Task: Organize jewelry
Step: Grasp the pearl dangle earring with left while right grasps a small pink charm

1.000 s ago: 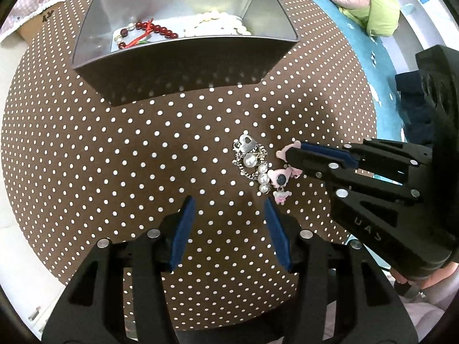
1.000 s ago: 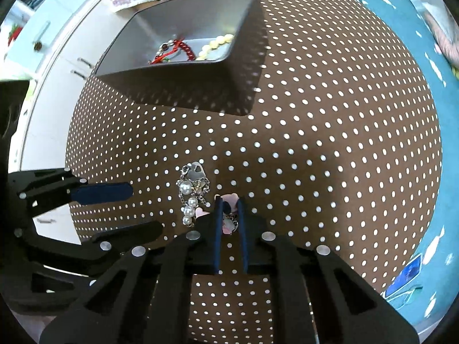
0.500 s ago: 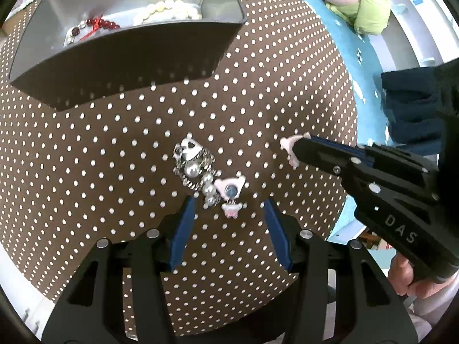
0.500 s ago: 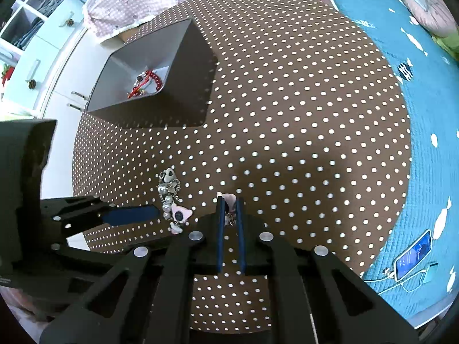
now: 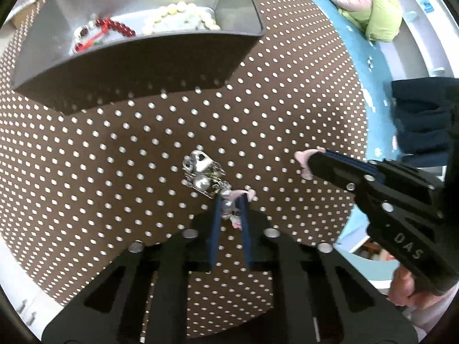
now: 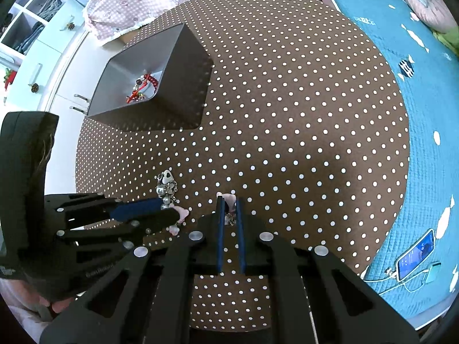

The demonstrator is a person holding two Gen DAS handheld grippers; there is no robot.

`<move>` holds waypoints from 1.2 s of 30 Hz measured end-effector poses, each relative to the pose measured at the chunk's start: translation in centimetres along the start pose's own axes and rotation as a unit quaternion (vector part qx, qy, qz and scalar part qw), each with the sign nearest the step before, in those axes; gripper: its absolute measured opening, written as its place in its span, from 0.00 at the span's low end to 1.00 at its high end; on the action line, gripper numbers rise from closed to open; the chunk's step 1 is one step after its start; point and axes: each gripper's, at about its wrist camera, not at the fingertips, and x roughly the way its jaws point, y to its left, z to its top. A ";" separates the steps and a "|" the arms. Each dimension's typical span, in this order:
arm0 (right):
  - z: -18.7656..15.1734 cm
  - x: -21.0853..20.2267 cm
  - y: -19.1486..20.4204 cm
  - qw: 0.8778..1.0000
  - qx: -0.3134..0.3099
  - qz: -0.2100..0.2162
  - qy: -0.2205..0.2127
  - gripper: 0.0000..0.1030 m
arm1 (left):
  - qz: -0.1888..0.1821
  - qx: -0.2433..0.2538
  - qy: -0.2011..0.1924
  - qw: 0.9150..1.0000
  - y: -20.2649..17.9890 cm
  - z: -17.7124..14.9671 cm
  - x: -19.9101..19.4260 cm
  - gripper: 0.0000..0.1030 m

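Closing on the near end of a pearl-and-chain bracelet, the left claw is seen with its blue pads drawn narrow around a small pink charm and a bead at that end; whether the pads already press on them cannot be told. The rest of the bracelet, with its silver heart tag, lies bunched on the brown polka-dot counter, just beyond the pads.

The right claw is held fully narrow on a second small pink piece, off to the right of the bracelet and apart from it.

A grey metal tin stands at the far left of the counter. A red bead bracelet and a cream pearl strand are already lying in it.

Handling, judged:
- The bracelet is taken to be light and limp; it is expected to hang and swing once lifted.
- Beads are round and smooth, so slipping from the pads is likely.
- The fine chain is thought prone to snagging on the cloth or on the other pink piece.
- A hold across charm and adjoining links is judged safer than on a single pearl.
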 end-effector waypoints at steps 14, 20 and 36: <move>-0.2 -0.9 -1.5 1.000 0.021 0.005 -0.004 0.07 | -0.014 0.028 0.026 0.999 -1.2 -1.3 -0.3 0.31; -0.6 -1.0 -1.3 1.000 0.021 0.007 -0.004 0.07 | -0.004 0.014 0.048 0.999 -1.0 -2.0 1.3 0.31; -1.0 -0.7 -1.8 0.999 0.031 0.010 0.002 0.07 | 0.018 0.008 0.027 0.999 -2.7 -0.5 2.5 0.12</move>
